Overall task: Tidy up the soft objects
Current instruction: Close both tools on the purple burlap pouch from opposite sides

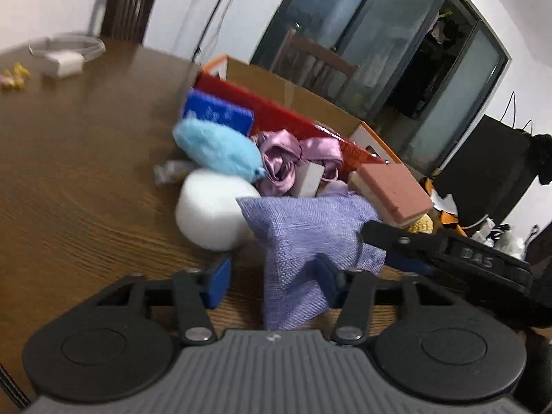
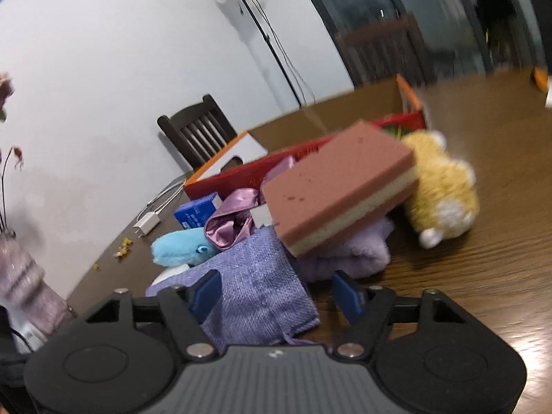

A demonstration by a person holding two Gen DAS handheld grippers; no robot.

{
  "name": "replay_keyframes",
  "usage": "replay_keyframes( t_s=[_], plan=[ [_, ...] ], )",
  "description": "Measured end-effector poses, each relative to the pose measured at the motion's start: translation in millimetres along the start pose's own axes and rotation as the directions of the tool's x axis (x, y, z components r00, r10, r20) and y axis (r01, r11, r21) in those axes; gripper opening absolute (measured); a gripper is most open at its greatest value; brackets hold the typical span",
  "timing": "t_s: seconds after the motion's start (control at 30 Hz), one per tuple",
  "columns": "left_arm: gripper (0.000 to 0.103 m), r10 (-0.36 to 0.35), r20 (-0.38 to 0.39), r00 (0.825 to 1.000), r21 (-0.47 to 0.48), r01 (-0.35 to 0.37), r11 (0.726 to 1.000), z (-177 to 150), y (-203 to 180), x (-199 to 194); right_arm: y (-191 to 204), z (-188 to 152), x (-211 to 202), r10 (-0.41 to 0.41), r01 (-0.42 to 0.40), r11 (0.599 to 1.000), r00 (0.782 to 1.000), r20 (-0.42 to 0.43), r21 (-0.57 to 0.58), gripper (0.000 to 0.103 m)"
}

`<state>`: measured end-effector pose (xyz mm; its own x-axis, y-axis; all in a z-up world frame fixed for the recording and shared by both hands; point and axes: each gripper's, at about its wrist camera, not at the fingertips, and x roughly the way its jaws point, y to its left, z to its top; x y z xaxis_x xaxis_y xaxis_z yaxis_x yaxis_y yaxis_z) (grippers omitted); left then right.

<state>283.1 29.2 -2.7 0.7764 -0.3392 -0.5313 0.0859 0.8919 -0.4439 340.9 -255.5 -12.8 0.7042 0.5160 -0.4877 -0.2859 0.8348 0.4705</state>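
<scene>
Two hand-held tools converge on one purple woven pouch (image 1: 310,241) lying at the near edge of a heap of soft things on a brown wooden surface (image 1: 86,172). In the left wrist view the left tool (image 1: 274,277) stands part-open, its two blue pads apart: the pouch's near corner runs down between them, one pad lying against the cloth and the other clear of it over bare wood, so no squeeze shows. The right tool (image 2: 277,293) is likewise part-open in its own view, the pouch's lower edge lying between the pads and nearer the left-hand one; whether that pad presses the fabric cannot be told through the blur.

The pouch lies straight ahead of both tools and just below them, its long side running away from the fingers and up into the heap. A pink-and-cream sponge block (image 2: 341,186) leans over its far end (a lift would likely tip it). Behind sit a lilac folded towel (image 2: 355,252), a blue plush toy (image 1: 217,148), a white ball (image 1: 210,207), a satin cloth (image 1: 279,158) and a yellow plush toy (image 2: 445,189), with a red box (image 1: 276,110) beyond. Neither tool is clearly nearer; judged from the left view, the right tool (image 1: 396,241) comes in from the side of the sponge.
</scene>
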Motion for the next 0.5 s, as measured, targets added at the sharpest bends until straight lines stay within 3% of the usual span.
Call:
replay_keyframes(
  t_s=[0.07,0.17,0.23,0.5],
  plan=[
    [0.026,-0.054,-0.008,0.999,-0.005,0.054,0.999,0.3,3.3,4.9,-3.4,-0.5,10.3,0.011,-0.01,1.0,1.0,-0.028,0.021,0.054],
    [0.024,-0.052,-0.006,0.999,0.016,0.052,0.999,-1.4,3.7,1.8,-2.4,-4.7,14.2,0.013,-0.012,1.0,0.999,-0.034,0.018,0.039],
    [0.02,-0.061,-0.01,0.998,0.022,0.061,0.998,2.0,0.3,-2.9,-5.3,-7.3,11.7,0.045,-0.043,0.998,0.998,-0.043,0.041,0.015],
    [0.016,-0.081,-0.035,0.996,0.052,0.083,0.995,-21.5,-10.8,-41.1,17.3,-44.2,-42.6,0.04,-0.04,0.999,0.998,-0.039,-0.016,0.009]
  ],
)
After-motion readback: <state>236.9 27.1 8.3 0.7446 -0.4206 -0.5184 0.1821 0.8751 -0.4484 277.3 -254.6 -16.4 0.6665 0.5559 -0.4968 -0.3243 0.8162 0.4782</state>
